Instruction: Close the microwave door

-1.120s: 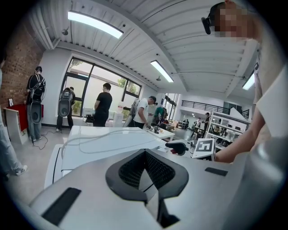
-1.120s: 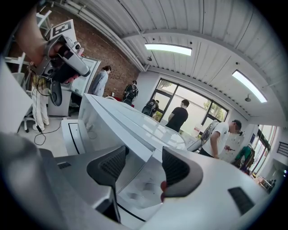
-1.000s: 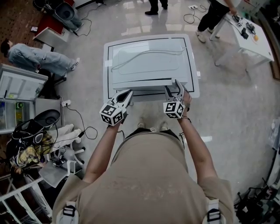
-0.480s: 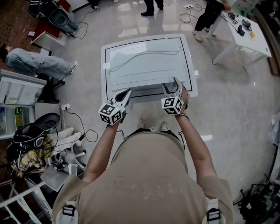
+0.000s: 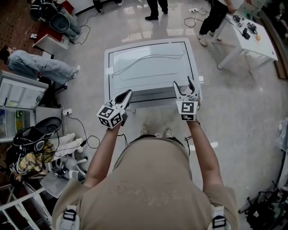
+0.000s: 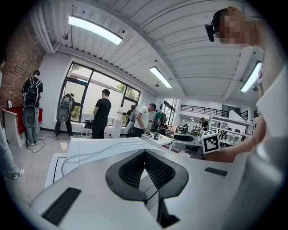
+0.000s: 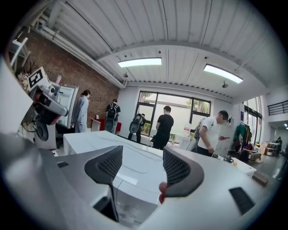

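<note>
1. The microwave (image 5: 153,72) is a white, box-shaped unit seen from above. Its flat top carries a pale cord (image 5: 148,57) that runs loosely across it.
2. It stands on a white table (image 5: 108,67) whose top is marked with a thin black border line. The unit fills most of that top and reaches its near edge.
3. The door (image 5: 148,96) faces the near side. From above it shows only as a grey band lying straight and flush across the width of the unit, and its face cannot be judged from this angle.
4. The right gripper (image 5: 183,84) is held over the near right corner of the microwave. Its tongs stand wide, having just been opening, and they grip nothing. The white top and corner of the unit show beyond the gap, clear of the pads.
5. The left gripper (image 5: 127,93) sits at the near left of the unit. Its tongs are pressed together with nothing between them, and the tips point toward the door band.
6. Around the table lies a glossy grey floor (image 5: 234,103).
7. A person in black (image 5: 155,6) stands on the far side.
8. A white side table (image 5: 252,31) holding small items stands at the far right.
9. An open fridge (image 5: 18,96) stands at the left.
</note>
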Available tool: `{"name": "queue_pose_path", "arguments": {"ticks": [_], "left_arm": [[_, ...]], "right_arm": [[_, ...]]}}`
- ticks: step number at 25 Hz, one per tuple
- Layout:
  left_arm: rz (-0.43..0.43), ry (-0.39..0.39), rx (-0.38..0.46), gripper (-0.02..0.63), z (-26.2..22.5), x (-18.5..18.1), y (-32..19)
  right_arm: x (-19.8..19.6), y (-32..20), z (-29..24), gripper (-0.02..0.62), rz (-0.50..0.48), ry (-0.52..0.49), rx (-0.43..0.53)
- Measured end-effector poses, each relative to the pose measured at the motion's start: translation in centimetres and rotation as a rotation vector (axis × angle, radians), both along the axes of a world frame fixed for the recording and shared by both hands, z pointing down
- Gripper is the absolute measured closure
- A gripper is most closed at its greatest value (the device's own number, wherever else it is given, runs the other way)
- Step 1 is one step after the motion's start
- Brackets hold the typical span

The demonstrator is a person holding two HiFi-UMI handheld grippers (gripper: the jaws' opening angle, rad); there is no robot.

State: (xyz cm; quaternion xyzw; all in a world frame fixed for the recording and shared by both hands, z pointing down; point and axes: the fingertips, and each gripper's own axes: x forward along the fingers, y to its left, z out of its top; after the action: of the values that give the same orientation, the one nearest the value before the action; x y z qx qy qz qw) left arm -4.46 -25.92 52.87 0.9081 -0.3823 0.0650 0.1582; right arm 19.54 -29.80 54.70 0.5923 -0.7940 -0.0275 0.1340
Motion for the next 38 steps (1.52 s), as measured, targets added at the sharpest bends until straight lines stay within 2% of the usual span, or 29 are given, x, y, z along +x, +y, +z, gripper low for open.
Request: {"name": "queue_pose_path", "arguments": {"ticks": [6, 12, 16, 19, 22, 28, 38], "left_arm": [[-0.035, 0.078, 0.074, 0.601, -5.1, 0.5, -0.5], [-0.057, 0.138, 0.139, 0.601, -9.5, 1.5, 0.2], [-0.08, 0.143, 0.192, 0.601, -11.6, 2.0, 0.9], [-0.09, 0.155, 0.227, 0.6, -12.3, 2.3, 1.8], [-0.116, 0.166, 0.24, 0.6, -12.1, 2.4, 2.7], [-0.19, 0.125, 0.204, 0.6, -7.8, 2.0, 3.9], [-0.228, 0.103, 0.138, 0.598, -3.9, 1.9, 4.4]], "right_arm": [[2.2, 1.6, -6.1, 0.308, -0.112, -0.193, 0.069], [3.9, 3.4, -9.7, 0.308, -0.158, -0.24, 0.107], [4.8, 4.7, -10.7, 0.31, -0.188, -0.247, 0.127], [5.8, 5.6, -10.0, 0.353, -0.195, -0.249, 0.132], [6.7, 6.2, -9.2, 0.385, -0.201, -0.245, 0.126], [7.6, 6.8, -7.1, 0.385, -0.232, -0.233, 0.1], [8.0, 6.7, -4.2, 0.393, -0.226, -0.209, 0.045]]}}
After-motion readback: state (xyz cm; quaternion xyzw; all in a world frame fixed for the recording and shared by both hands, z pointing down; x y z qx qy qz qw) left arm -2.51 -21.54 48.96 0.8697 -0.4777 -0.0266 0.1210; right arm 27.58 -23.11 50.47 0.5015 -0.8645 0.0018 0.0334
